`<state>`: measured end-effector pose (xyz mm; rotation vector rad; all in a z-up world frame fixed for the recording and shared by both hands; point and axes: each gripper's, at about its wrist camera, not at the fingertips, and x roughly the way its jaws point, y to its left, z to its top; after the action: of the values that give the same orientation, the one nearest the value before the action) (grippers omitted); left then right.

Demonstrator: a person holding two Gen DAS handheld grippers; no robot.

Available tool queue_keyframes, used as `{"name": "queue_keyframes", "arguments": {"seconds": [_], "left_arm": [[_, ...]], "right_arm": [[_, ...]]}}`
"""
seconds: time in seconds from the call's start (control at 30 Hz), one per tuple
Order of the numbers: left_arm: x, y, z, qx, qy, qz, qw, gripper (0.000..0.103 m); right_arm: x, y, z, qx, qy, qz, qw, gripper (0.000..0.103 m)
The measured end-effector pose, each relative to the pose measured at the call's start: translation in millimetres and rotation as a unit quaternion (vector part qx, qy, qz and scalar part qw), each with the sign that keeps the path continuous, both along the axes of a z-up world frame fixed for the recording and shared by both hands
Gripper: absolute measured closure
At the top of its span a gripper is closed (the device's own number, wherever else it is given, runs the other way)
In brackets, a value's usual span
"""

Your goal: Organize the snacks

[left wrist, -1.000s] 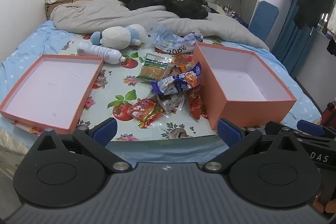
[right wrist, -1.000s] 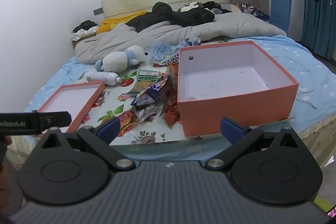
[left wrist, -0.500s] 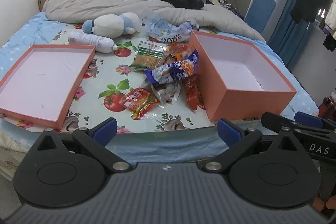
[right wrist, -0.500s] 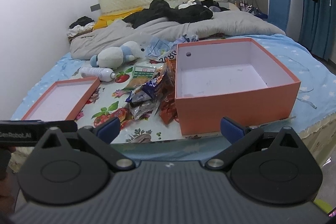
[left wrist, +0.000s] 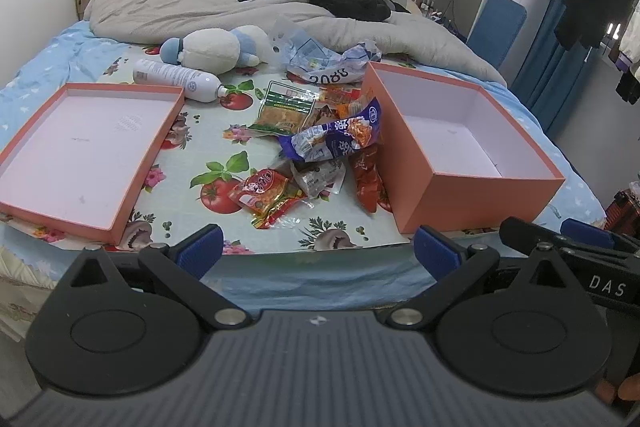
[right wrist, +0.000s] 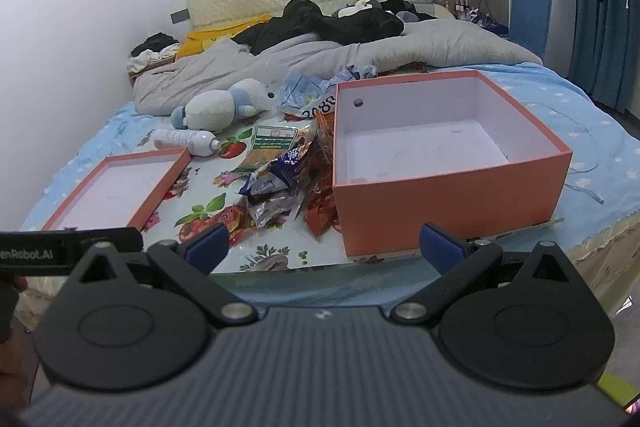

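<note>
the sorting has not begun: the left gripper (left wrist: 316, 251) and right gripper (right wrist: 324, 245) hang short of the bed's near edge, jaws spread wide and empty. the snack packets (left wrist: 316, 147) lie heaped on the bed, against the nine o'clock wall of the empty orange box (left wrist: 472, 183). likely next, one gripper reaches toward twelve o'clock, pinches one packet and carries it over the box rim.

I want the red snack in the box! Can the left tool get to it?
Probably yes. The left tool is open and holds nothing, and the red snack packet lies on top at the pile's near edge, with only bare floral cloth in front of it.
</note>
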<state>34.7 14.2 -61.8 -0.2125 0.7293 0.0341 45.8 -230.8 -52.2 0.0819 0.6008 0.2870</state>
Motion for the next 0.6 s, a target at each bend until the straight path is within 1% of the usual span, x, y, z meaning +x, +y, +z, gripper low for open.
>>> {"name": "queue_keyframes", "arguments": {"seconds": [0.6], "left_arm": [[1.2,-2.6,4.8,-0.002,-0.005,-0.006,1.0000,0.000]], "right_arm": [[0.2,-3.0,1.7,0.007,0.002,-0.002,1.000,0.000]]}}
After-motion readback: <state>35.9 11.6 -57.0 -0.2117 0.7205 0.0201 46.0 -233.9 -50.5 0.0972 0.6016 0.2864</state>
